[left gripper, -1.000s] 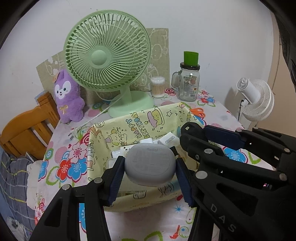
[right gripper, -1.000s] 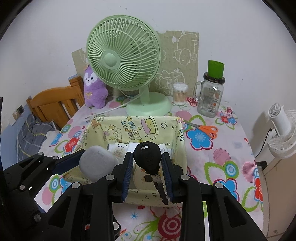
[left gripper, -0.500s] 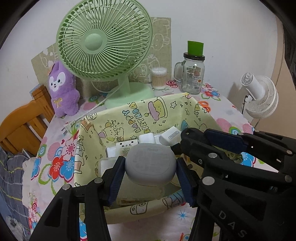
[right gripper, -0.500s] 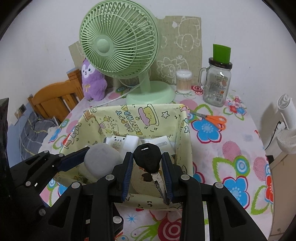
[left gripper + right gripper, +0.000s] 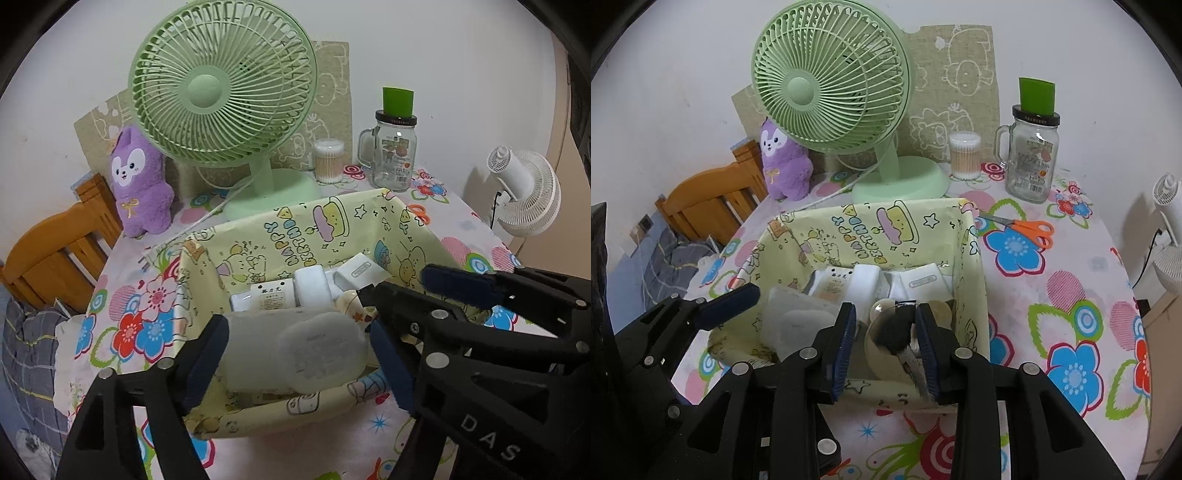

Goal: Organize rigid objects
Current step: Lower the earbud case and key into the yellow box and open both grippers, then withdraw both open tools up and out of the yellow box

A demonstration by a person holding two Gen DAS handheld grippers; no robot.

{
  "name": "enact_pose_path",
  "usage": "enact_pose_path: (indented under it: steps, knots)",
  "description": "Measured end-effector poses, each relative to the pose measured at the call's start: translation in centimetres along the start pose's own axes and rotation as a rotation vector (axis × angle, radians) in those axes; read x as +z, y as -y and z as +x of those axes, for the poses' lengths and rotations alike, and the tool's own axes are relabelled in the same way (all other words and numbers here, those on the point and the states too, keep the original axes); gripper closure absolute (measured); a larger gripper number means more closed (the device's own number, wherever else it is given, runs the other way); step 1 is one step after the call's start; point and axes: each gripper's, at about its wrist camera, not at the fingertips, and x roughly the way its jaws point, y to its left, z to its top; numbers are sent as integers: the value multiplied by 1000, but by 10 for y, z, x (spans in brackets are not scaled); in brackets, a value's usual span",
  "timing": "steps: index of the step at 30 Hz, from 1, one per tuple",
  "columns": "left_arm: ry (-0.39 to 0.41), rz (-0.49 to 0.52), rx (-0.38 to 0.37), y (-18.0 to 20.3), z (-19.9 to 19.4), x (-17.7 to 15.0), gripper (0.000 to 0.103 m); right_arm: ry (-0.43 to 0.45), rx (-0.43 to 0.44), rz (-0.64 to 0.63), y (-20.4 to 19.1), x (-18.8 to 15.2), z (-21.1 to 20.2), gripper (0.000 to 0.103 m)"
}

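Left wrist: smooth rounded grey case point(image 5: 323, 354), printed fabric basket point(image 5: 410, 218)

Flowered tablecloth point(image 5: 1052, 295) covering the table

On it stand a yellow cartoon-print basket point(image 5: 879, 225), green desk fan point(image 5: 831, 85), purple plush point(image 5: 783, 162), cotton-swab tub point(image 5: 964, 155), glass mug jar point(image 5: 1032, 158) and orange scissors point(image 5: 1027, 229); the white fan point(image 5: 524, 199) seems beyond the edge.

Ahead of our grippers, a soft printed-fabric basket point(image 5: 332, 229) holds smooth white plastic cases point(image 5: 310, 286) and a matt grey case point(image 5: 321, 350). Beyond it we see a glossy green plastic fan point(image 5: 221, 92), a clear glass jar point(image 5: 393, 155), a plush purple toy point(image 5: 142, 184) and a varnished wooden chair point(image 5: 55, 251).
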Motion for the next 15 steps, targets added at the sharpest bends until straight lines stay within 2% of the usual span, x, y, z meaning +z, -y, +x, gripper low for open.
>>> enact_pose_path:
  steps: [2,6,8,15]
  knots:
    - [3,-5,-1,-2,-5,-1,16,12,-19,-2,-1,-1,-4,45]
    - [14,-9,1,-3,-14,-5,10,26,-17,-7,-4,-5,-14,36]
    - [22,-8,17,-4,-19,-7,9,30,-17,-11,-6,-6,-18,28]
    - [38,-13,15,-2,-39,-15,5,62,-28,-40,-17,-14,-40,17]
